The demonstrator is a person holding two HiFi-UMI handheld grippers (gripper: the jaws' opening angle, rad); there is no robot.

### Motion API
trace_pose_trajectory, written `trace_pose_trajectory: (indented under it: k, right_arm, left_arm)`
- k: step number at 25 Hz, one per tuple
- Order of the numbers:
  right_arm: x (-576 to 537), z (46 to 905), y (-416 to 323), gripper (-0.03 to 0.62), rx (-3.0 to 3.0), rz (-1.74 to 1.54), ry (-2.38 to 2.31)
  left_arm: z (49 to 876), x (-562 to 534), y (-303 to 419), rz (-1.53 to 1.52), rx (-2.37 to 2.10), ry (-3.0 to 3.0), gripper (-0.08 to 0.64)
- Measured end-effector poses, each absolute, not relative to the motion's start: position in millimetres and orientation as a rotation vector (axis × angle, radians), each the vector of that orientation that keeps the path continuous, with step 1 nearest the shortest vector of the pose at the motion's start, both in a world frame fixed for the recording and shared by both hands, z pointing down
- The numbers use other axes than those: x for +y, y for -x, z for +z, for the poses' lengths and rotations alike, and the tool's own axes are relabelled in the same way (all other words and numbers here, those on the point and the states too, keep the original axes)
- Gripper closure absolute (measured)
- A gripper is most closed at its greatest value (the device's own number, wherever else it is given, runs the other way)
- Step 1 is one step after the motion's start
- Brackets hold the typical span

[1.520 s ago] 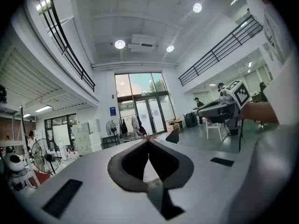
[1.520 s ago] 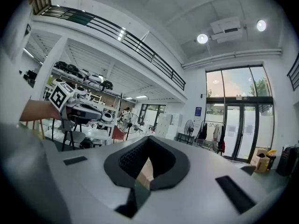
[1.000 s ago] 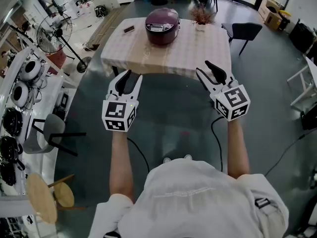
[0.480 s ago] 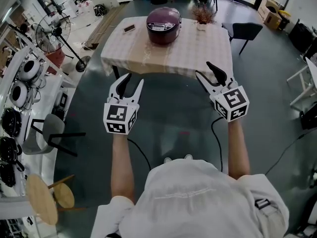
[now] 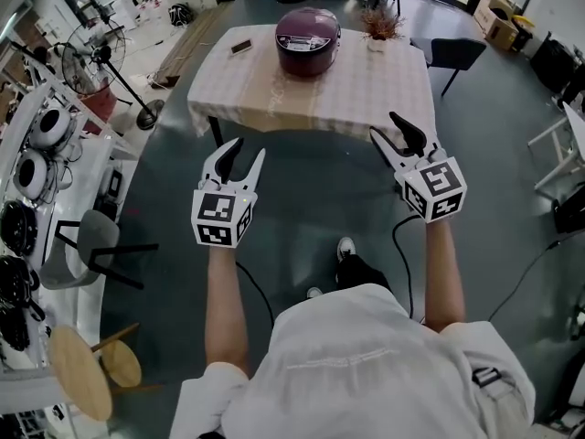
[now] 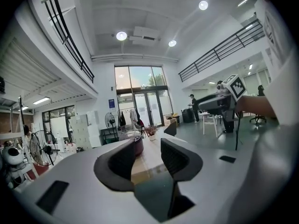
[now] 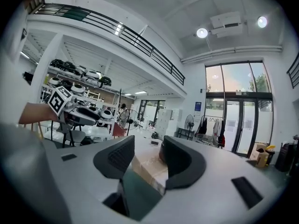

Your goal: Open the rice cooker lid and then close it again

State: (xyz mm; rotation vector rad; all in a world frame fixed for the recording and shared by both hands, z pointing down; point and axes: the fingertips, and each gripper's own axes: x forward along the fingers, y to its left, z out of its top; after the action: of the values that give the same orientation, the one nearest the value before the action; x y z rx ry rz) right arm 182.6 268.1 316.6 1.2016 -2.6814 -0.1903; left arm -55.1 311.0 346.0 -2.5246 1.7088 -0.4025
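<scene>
A dark purple rice cooker [image 5: 308, 40], lid down, stands at the far side of a table with a checked cloth [image 5: 311, 94]. Both grippers hang in the air short of the table's near edge, well away from the cooker. My left gripper [image 5: 245, 154] is open; its jaws have just been opening, with nothing between them. My right gripper [image 5: 388, 128] is open too; its jaws widened and then eased in a little, and they hold nothing. In the left gripper view the cooker [image 6: 138, 143] peeks out beside the left jaw. In the right gripper view the cooker [image 7: 161, 152] is mostly hidden by a jaw.
On the table sit a small dark flat object [image 5: 241, 47] and a potted dry plant [image 5: 379, 27]. A black chair [image 5: 452, 55] stands right of the table, a pedestal fan [image 5: 91, 67] to its left. Shelves with appliances [image 5: 37, 154], a grey chair [image 5: 91, 245] and a wooden stool [image 5: 78, 378] line the left.
The left gripper's jaws stand wider than a second ago and it has sunk slightly. The person's foot has stepped forward into view. The table sits slightly higher in the picture.
</scene>
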Motion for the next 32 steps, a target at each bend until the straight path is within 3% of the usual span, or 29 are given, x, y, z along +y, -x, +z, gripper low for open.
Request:
trace_pose_trajectory:
  k: [9, 23, 32]
  right_arm:
    - [192.1, 318.9, -169.3, 0.379, -2.716, -0.209, -1.191]
    - [-40.1, 325.8, -190.1, 0.365, -2.747, -0.237, -1.105]
    - [-113.5, 334.2, -190.9, 0.399, -2.812, -0.142, -0.938]
  left_arm:
    - [348.6, 244.9, 63.8, -0.411, 1.714, 2.521, 0.374]
    - [336.4, 30.7, 44.3, -0.447, 1.821, 2.471, 0.374]
    - [340.0, -37.5, 24.7, -0.484, 1.893, 2.463, 0.374]
